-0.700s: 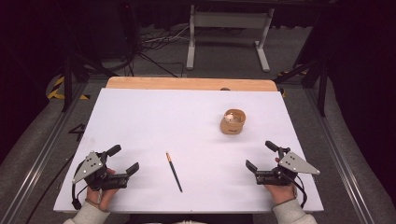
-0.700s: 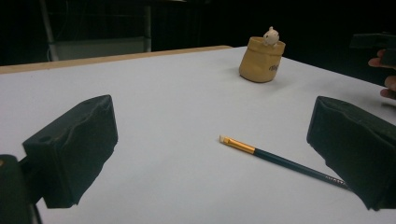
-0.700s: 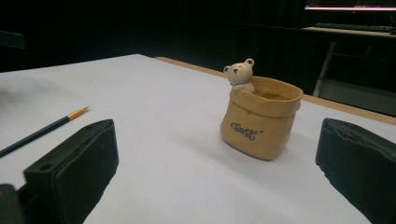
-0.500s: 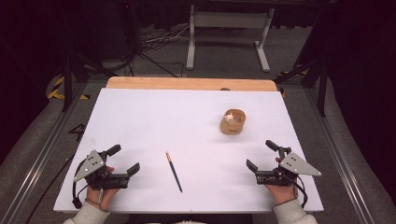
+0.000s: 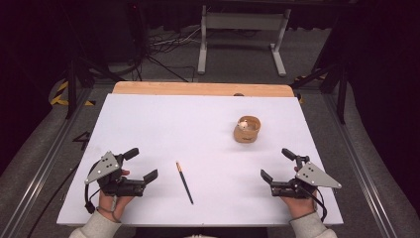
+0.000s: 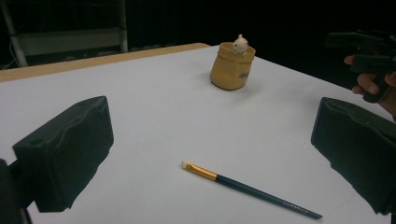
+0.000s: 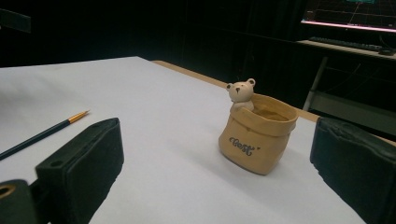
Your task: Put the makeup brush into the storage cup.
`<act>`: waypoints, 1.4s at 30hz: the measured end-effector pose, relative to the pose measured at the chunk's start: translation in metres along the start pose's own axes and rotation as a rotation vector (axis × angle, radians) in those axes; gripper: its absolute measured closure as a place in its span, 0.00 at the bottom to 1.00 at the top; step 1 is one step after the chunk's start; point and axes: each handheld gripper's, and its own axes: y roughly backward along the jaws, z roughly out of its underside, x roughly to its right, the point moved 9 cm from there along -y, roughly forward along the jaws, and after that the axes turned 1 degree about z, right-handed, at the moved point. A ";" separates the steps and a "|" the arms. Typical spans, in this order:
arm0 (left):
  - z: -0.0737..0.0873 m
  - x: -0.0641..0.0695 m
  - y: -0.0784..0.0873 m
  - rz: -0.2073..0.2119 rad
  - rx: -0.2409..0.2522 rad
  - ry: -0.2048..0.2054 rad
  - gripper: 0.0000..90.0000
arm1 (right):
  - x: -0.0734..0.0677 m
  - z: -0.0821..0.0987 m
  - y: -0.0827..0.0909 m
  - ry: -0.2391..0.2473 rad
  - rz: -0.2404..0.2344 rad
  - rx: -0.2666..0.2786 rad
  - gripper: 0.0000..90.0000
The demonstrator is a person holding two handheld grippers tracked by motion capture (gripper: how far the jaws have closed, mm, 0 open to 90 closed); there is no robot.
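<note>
Resting near the tabletop's front corners, the left gripper (image 5: 141,164) and right gripper (image 5: 278,164) both stand with jaws wide, holding nothing. A paintbrush (image 5: 184,182) lies near the front edge between them. A tan pot (image 5: 246,130) with a small bear sits right of centre.

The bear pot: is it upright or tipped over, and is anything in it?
Upright. The pot sits on its base on the table, mouth up, with the bear at its rim. What I see inside looks bare; its bottom is hidden.
</note>
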 end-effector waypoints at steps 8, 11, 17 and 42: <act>-0.008 0.009 -0.019 0.022 -0.026 -0.008 0.00 | -0.001 -0.003 0.001 0.006 0.002 0.002 0.03; -0.012 0.013 -0.028 0.025 -0.056 -0.002 0.00 | -0.003 -0.001 0.000 0.006 -0.022 -0.009 0.03; -0.016 0.021 -0.041 0.029 -0.100 -0.025 0.00 | -0.006 0.001 -0.003 -0.002 -0.042 -0.028 0.03; 0.004 0.022 -0.086 0.013 -0.625 0.097 0.02 | -0.017 -0.006 0.000 0.009 -0.060 -0.112 0.05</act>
